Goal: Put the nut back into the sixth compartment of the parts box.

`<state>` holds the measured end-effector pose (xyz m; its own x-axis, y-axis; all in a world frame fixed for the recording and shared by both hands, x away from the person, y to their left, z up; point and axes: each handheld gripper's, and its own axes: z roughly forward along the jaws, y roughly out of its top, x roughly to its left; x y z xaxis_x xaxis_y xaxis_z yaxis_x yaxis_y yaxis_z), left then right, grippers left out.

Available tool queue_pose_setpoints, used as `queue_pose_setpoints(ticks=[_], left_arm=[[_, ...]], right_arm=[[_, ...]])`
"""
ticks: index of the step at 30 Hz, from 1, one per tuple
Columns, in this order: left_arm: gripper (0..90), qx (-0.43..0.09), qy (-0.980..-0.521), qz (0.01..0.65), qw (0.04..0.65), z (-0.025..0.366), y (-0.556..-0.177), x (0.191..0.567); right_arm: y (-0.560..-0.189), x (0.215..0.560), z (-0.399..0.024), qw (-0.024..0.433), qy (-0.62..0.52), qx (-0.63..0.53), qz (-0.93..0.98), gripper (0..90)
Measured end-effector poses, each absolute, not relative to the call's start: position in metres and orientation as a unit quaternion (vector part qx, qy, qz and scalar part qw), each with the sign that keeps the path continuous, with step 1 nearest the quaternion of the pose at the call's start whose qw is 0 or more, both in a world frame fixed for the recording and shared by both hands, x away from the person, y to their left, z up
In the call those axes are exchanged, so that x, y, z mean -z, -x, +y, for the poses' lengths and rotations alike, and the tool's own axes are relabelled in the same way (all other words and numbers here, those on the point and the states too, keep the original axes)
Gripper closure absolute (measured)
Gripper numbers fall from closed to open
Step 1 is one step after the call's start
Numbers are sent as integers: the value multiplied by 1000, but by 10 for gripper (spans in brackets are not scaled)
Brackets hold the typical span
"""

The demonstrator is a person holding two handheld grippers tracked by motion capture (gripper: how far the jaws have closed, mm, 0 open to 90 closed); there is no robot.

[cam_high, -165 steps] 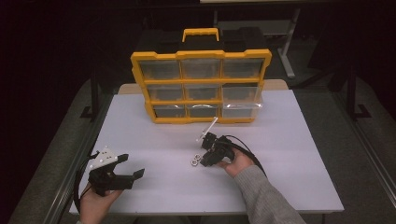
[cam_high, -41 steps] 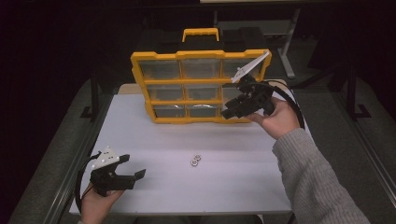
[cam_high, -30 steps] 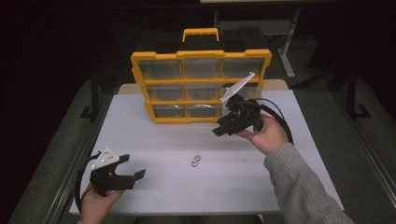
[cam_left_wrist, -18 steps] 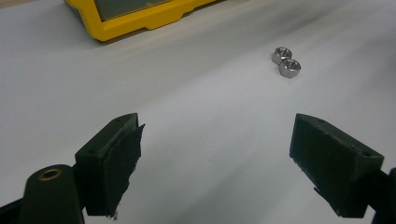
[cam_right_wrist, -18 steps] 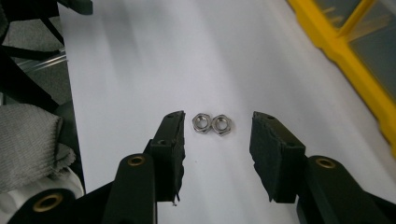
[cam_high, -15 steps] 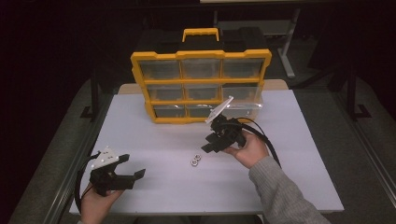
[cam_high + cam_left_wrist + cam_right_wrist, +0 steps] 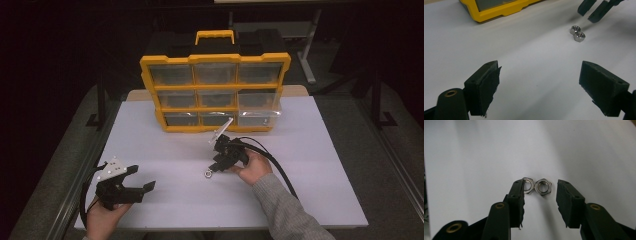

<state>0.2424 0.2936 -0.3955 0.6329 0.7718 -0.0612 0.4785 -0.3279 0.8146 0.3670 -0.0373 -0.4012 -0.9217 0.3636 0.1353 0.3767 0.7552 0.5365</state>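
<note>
Two steel hex nuts [image 7: 543, 187] lie side by side, touching, on the white table [image 7: 310, 165]. My right gripper [image 7: 540, 185] points down just over them; its jaws have just been closing. The right-hand nut lies in the gap with neither pad touching it, and the left jaw covers the edge of the other nut [image 7: 529, 184]. In the high view the right gripper [image 7: 216, 166] is at the table's middle, with the nuts [image 7: 206, 174] at its tips. My left gripper [image 7: 142, 178] rests at the near left, wide open with nothing in it [image 7: 541, 75]; its view shows the nuts [image 7: 577, 33] ahead.
A yellow organizer [image 7: 215, 92] with several clear drawers stands upright at the back of the table. Its lower right drawer [image 7: 258, 118] sticks out a little. A black cable [image 7: 272, 160] trails from the right gripper toward the near edge.
My right gripper has come down and toward the near left, from in front of the organizer to just over the nuts. The left gripper has stayed still.
</note>
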Motion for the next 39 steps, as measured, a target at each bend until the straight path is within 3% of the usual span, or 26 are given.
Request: queue_pose_setpoints(ticks=[12,23,39], left_arm=[[164,-171,-800,390,423,295,-243,395],[163,-171,-797,392,426,294,-243,396],[163,-171,-797,393,426,295,-243,396]], right_arm=[[-370,426,-25,4,196,263,-945,676],[-368,429,-18,-24,191,254,-948,680],[-376,418,-30,22,201,277,-939,690]])
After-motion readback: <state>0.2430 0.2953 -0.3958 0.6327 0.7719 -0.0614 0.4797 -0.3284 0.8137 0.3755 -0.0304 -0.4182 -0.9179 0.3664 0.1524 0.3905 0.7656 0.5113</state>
